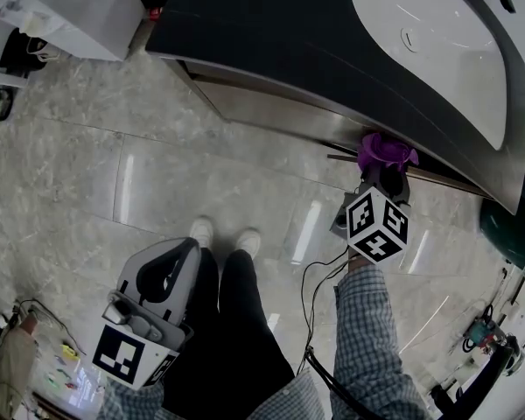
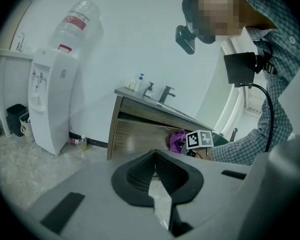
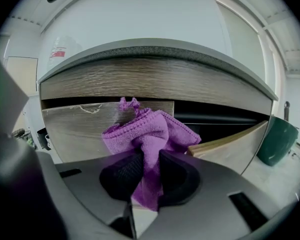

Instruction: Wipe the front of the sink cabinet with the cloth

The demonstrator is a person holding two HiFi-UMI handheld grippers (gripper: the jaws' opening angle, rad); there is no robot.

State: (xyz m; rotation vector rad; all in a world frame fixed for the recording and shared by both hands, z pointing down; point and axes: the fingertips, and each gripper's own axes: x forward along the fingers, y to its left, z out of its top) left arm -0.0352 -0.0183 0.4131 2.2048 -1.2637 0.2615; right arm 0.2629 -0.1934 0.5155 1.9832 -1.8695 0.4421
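Right now the right gripper [image 3: 149,170] has its jaws closed on the purple cloth [image 3: 151,133]; a fold is pinched between the dark pads and the rest bunches up above them. In the head view the right arm, in a checked sleeve [image 1: 367,339], reaches forward and away from the body. The gripper points at the sink cabinet [image 1: 271,112], just under the edge of the dark countertop [image 1: 280,24]. The cloth lies against the wood-grain cabinet front at the upper edge of a drawer panel; I cannot tell how firmly it presses. To its right, another wood panel stands out at an angle.

Left gripper [image 2: 155,170]: jaws together, nothing between the pads. It is held low and close to the body, beside the person's left leg, well apart from the cabinet. Its view faces the cabinet from a distance, with a water dispenser [image 2: 47,104] to the left.

A dark green bin [image 3: 276,139] stands on the floor to the cabinet's right.
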